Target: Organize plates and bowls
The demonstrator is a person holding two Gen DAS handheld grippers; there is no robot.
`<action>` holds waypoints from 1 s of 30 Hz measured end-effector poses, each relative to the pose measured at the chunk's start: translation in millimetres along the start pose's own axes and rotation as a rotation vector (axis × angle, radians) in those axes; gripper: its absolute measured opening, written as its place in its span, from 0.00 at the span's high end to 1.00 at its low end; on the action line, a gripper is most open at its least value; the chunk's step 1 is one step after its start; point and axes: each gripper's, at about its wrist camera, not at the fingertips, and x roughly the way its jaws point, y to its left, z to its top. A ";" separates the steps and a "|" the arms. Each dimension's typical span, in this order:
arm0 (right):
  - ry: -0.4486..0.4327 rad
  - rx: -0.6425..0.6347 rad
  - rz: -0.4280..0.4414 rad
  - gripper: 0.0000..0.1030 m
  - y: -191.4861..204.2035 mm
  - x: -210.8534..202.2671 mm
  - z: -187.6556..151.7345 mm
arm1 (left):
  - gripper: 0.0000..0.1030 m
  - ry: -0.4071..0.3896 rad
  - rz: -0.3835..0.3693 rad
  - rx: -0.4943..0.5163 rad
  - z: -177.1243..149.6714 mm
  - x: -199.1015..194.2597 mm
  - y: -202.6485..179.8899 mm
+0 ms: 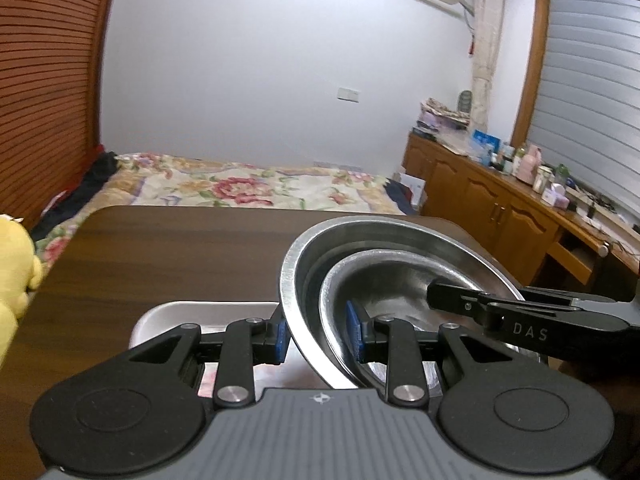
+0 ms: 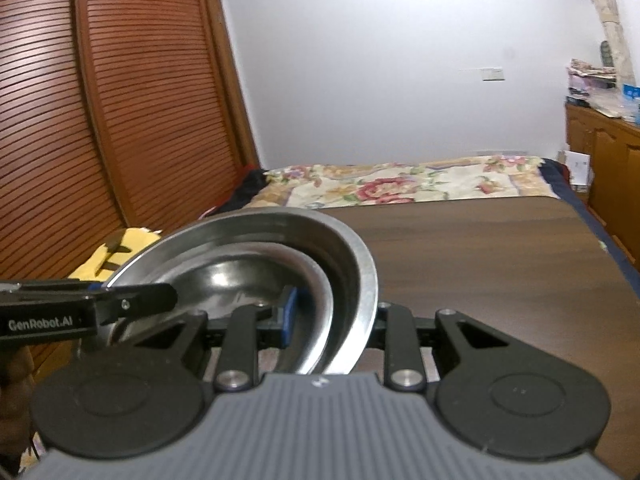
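**Two nested steel bowls held at opposite rims by both claws**

Count, largest first: 1 table, 1 white tray, 2 steel bowls, 2 claws.

Table (image 1: 160,264): dark wood, stretches ahead of both claws. Beyond it, 1 bed with floral cover (image 1: 240,188).

White tray (image 1: 168,316): 1, on the table directly under and ahead of the left claw's left finger; only its rim and a pale patch show.

Large bowl (image 1: 400,236): 1, steel, tilted. Its near rim passes between the left claw's fingers; in the right wrist view its rim passes between the right claw's fingers.

Small bowl (image 1: 384,280): 1, steel, nested inside the large bowl, off-centre toward the left claw.

Left claw (image 1: 320,338): clenched on the stacked rims, one blue pad outside the large bowl, the other inside the small bowl.

Right claw (image 2: 334,320): grasping the opposite rim of the large bowl; one blue pad inside the bowls, the outer finger mostly hidden behind the rim.

Yellow plush (image 1: 12,276): 1, well left of the left claw.
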 end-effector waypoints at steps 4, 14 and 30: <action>0.014 -0.019 0.034 0.72 16.4 8.4 1.4 | 0.70 -0.010 0.032 -0.022 0.1 -9.9 19.2; 0.059 -0.062 0.076 0.72 44.9 27.7 -0.9 | 0.70 -0.011 0.084 -0.082 -11.5 -18.7 53.6; 0.101 -0.086 0.073 0.72 60.2 42.6 -7.7 | 0.70 0.014 0.094 -0.107 -20.2 -12.8 70.0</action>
